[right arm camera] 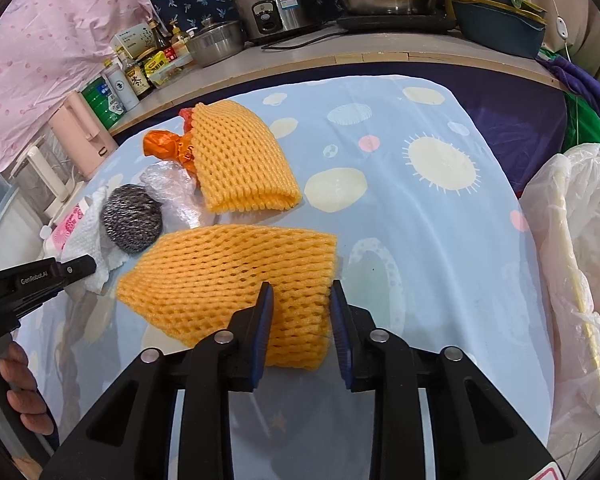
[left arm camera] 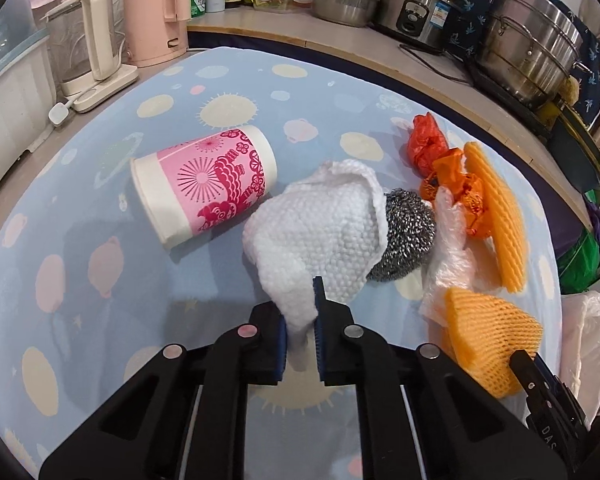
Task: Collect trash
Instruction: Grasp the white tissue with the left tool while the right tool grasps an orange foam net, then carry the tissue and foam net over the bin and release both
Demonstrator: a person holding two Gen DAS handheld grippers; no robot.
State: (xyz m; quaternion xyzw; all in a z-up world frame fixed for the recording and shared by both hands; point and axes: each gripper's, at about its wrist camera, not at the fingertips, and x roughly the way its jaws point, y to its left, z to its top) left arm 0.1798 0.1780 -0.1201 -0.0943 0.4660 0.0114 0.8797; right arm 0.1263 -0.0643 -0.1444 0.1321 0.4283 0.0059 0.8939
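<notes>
Left gripper point(left arm camera: 302, 334) clamps corner of paper towel point(left arm camera: 320, 236), mid-table beside scourer point(left arm camera: 406, 236): light, limp, tears easily. Right gripper point(right arm camera: 300, 332) straddles foam net point(right arm camera: 228, 280), fingers apart, possibly touching: soft, springy; pinch edge.

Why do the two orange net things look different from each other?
The near foam net sits between the right gripper fingers; the far foam net lies untouched, farther back on the tablecloth. The near one lies crosswise and narrows toward one end; the far one points away and looks more even. The far one rests against orange wrappers; the near one does not. Both are orange, soft-looking mesh sleeves lying flat.
</notes>
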